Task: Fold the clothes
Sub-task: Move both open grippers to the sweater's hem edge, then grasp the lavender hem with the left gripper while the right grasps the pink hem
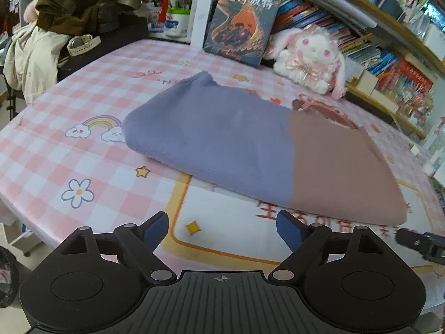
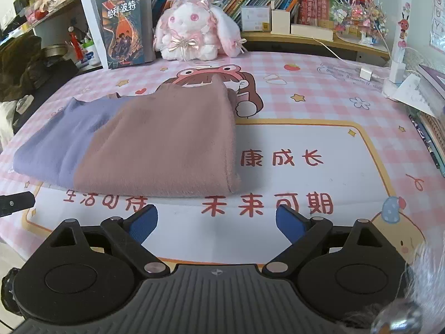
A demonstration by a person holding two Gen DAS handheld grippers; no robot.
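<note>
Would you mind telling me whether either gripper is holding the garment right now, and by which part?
Nothing is held: the left gripper and right gripper are both open, short of the folded garment.

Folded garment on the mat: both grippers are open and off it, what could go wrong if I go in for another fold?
The folded garment is thick and layered, so an open right gripper may pinch only the top layer and undo the fold. The left gripper could also catch the tablecloth. A wide sweep risks bumping the plush rabbit or book.
</note>
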